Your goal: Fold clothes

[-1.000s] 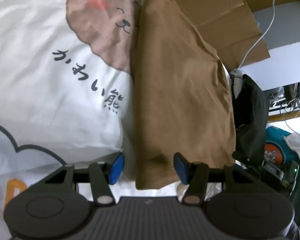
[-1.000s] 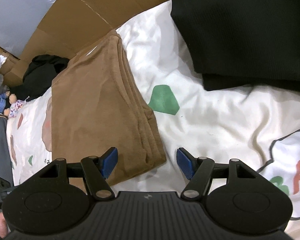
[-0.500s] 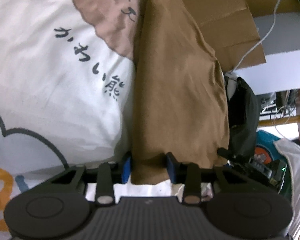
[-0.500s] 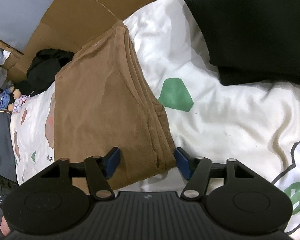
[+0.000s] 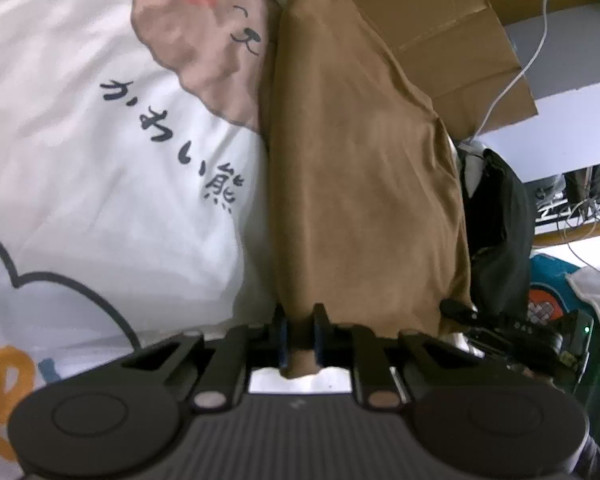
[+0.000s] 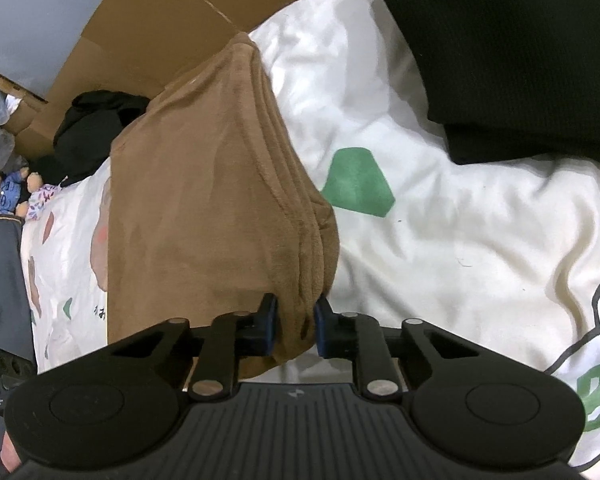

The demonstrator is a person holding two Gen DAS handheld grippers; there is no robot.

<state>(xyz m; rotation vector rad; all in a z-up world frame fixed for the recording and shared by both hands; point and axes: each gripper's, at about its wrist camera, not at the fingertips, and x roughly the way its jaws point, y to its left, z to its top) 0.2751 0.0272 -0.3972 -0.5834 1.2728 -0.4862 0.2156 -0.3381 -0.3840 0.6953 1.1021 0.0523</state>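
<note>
**Both tongs closing on the brown garment's near edge**

A white printed bedsheet [image 5: 100, 184] filled the left of the left-wrist view, and a black garment [image 6: 520, 48] lay at the upper right of the right-wrist view. The folded brown garment [image 5: 360, 184] ran up the centre of both views. The left tongs [image 5: 299, 334] and right tongs [image 6: 294, 328] were closing, pads pressing its near corners. The right grip caught several stacked layers; lower ones could slip free on lifting and undo the fold.
</note>
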